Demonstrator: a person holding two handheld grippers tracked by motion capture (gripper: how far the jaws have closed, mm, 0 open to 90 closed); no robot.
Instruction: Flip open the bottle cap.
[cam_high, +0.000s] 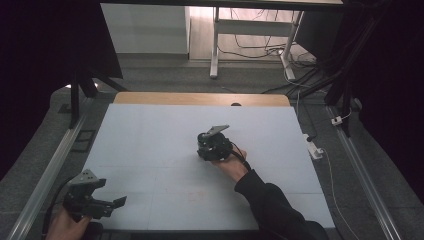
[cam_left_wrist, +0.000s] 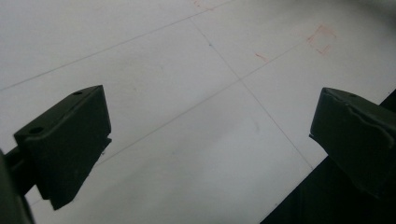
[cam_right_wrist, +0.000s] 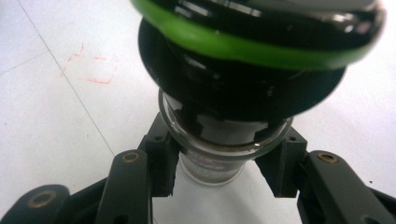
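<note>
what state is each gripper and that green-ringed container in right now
left gripper: open, jaws wide apart, nothing between them, over the near left corner of the table
right gripper: shut on the container, jaws on either side of its clear glass body
container: gripped below its black lid with the green ring; the lid is on; whether it touches the table cannot be told

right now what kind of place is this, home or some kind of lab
Most likely a lab or recording workspace: a bare white table with drawn marks, dark curtains on both sides, loose cables across the floor beyond.
</note>
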